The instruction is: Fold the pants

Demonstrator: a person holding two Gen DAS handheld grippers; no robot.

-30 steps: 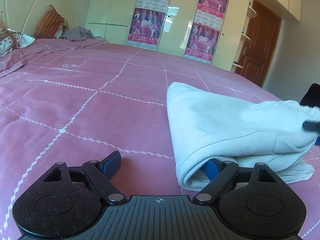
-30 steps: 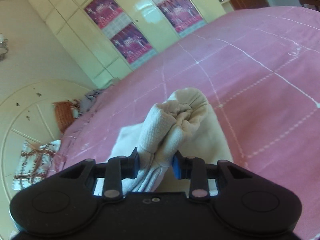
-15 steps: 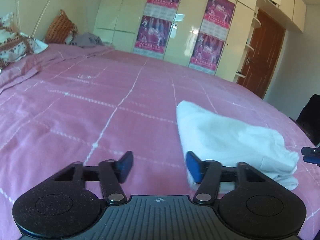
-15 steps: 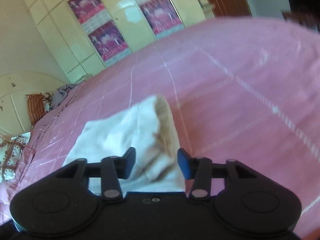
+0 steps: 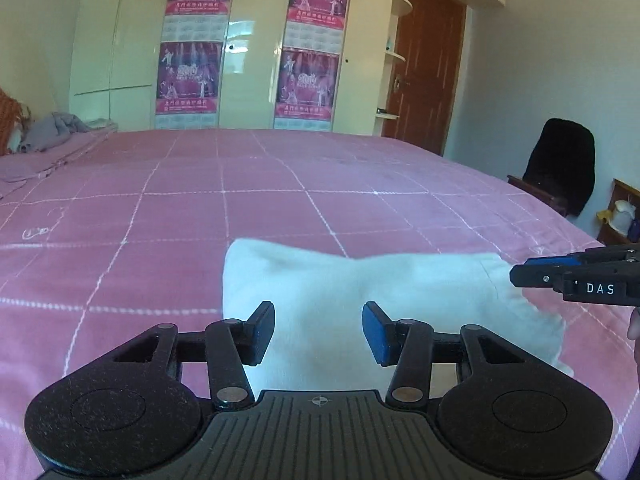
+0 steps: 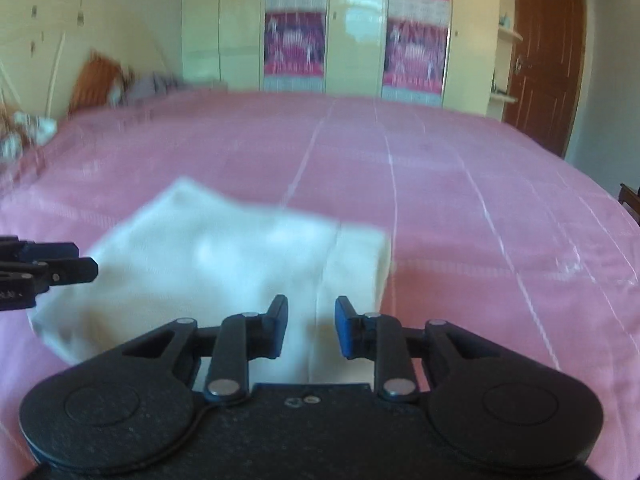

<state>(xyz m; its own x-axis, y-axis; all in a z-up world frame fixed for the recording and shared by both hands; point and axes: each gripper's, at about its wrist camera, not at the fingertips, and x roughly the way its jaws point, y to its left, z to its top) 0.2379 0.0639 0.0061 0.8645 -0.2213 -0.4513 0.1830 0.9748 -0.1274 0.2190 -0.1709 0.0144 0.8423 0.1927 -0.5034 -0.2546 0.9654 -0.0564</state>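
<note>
— Why are the white pants lying in a neat bundle on the pink bed?

— I think the folding is done, so nothing is holding them.

— And the grippers?

— The left gripper is hanging apart and empty. The right gripper has just been closing, with nothing pinched.

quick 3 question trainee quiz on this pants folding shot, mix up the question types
1. True or false: the left claw is clamped on the white pants.
2. What do the folded pants lie on?
A. a wooden floor
B. the pink bedspread
C. a chair
3. Fill in: the right claw holds ____.

Key
1. False: its jaws stand apart, empty, above the pants.
2. B
3. Nothing: its jaws have just been closing with no cloth between them.
</note>
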